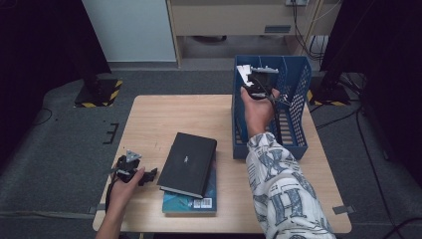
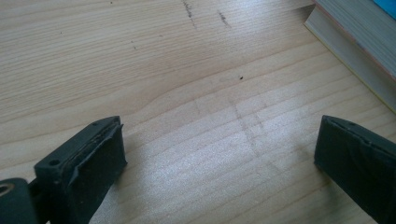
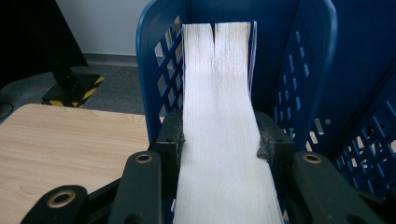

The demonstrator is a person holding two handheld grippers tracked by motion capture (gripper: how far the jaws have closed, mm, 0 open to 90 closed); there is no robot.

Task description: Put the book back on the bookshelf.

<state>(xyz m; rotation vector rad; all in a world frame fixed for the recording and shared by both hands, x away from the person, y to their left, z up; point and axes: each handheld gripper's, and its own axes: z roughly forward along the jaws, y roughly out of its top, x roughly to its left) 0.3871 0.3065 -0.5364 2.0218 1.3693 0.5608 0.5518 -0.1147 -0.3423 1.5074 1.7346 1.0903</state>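
Blue latticed plastic file rack (image 1: 293,74). White-edged book (image 3: 219,116), page block pale cream. Black hardcover book (image 1: 188,163), atop a teal paperback (image 1: 199,201) with a white barcode label. Light wood-grain table (image 1: 164,114), faint dark scuffs. Black grippers: left (image 2: 219,158), right (image 3: 219,140). Sleeve (image 1: 283,189) white, grey-blue print.

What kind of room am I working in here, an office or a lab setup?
Most likely a lab or recording setup. A small wooden table stands on grey carpet, flanked by black stands on hazard-striped bases, with loose cables on the floor. The books and blue file rack look like props.
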